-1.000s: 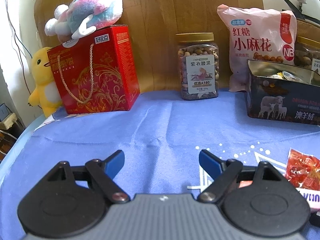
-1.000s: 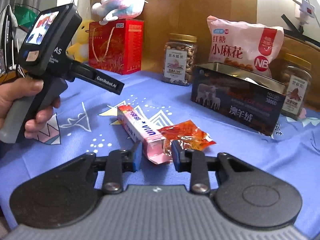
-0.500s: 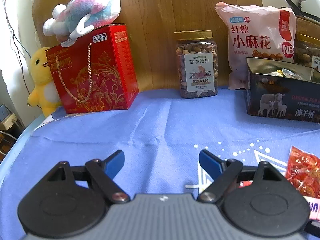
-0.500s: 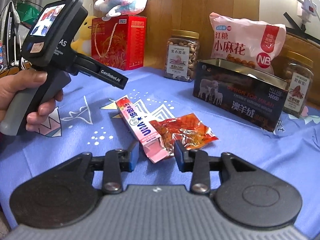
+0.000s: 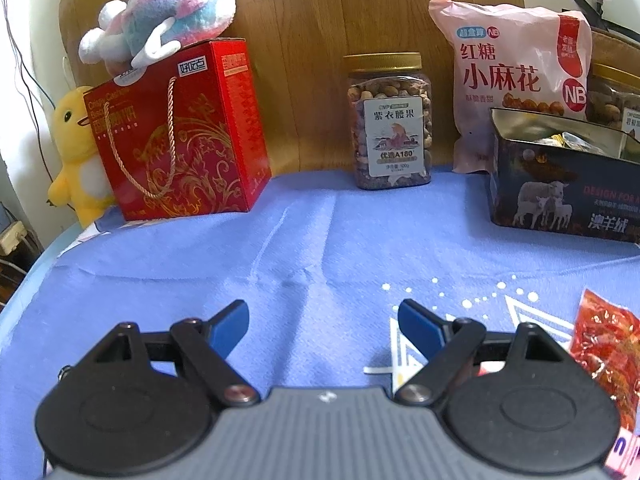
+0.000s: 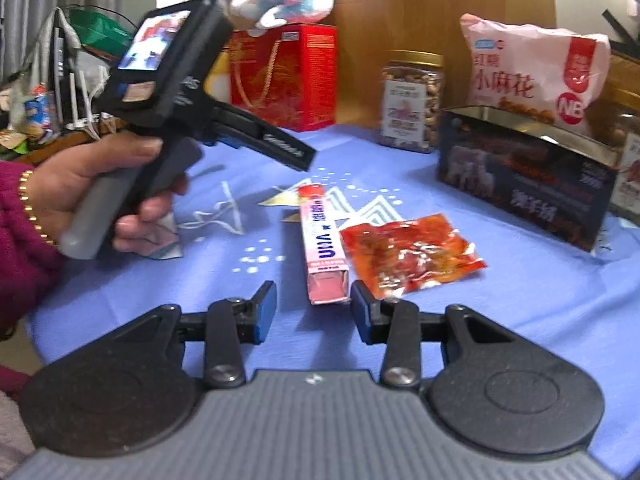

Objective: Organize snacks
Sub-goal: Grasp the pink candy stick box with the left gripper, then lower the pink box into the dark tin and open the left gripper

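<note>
Right hand-held gripper drawn back off pink box, jaws opening

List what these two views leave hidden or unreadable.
- Open tin contents: left wrist view, its wall hides all but some wrappers.
- Second nut jar: left wrist view, cut by the frame edge and the pink snack bag.
- Nut jar label: right wrist view, blurred.
</note>
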`<state>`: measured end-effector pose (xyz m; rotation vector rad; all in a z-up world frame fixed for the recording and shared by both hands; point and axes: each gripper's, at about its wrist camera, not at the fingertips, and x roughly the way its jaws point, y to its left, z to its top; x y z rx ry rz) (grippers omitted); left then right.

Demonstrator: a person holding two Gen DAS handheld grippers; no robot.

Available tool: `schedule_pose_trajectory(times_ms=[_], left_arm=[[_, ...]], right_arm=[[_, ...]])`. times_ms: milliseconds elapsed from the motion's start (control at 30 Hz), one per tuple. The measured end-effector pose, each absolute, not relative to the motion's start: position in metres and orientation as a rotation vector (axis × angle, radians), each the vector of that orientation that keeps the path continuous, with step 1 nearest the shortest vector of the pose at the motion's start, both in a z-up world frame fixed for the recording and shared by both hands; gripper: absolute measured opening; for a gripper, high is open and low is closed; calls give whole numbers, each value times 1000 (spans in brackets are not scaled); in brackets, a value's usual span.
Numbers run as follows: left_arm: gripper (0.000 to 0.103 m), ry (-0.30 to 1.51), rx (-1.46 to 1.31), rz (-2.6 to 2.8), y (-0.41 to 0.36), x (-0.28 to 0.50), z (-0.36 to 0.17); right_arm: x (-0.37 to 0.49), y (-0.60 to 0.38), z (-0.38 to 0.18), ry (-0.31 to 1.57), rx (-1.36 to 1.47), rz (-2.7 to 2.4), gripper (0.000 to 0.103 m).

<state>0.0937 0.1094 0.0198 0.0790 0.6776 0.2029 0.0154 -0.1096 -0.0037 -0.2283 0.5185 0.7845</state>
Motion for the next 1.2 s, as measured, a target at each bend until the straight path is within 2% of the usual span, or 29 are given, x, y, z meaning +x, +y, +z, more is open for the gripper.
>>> schedule_pose_trajectory(times_ms=[333, 600, 667, 733, 800, 833, 1000, 1200], left_arm=[[85, 699, -103, -13, 119, 88, 34], [84, 810, -313, -162, 131, 100, 17], [80, 820, -359, -198, 132, 100, 15], [61, 838, -365, -233, 130, 99, 14], [53, 844, -360, -260, 126, 94, 14], [47, 852, -358, -274, 123, 92, 13], [45, 842, -362, -234, 122, 85, 22], [45, 744, -338, -275, 111, 97, 67]], right_arm=[[21, -116, -5, 529, -209, 760, 44], [24, -115, -7, 533, -203, 772, 44], [24, -115, -7, 533, -197, 771, 44], [26, -115, -7, 533, -187, 768, 42], [28, -114, -8, 541, -180, 773, 25], [29, -114, -8, 544, -175, 780, 25], [29, -119, -3, 529, -132, 805, 25], [37, -136, 25, 426, -74, 792, 25]])
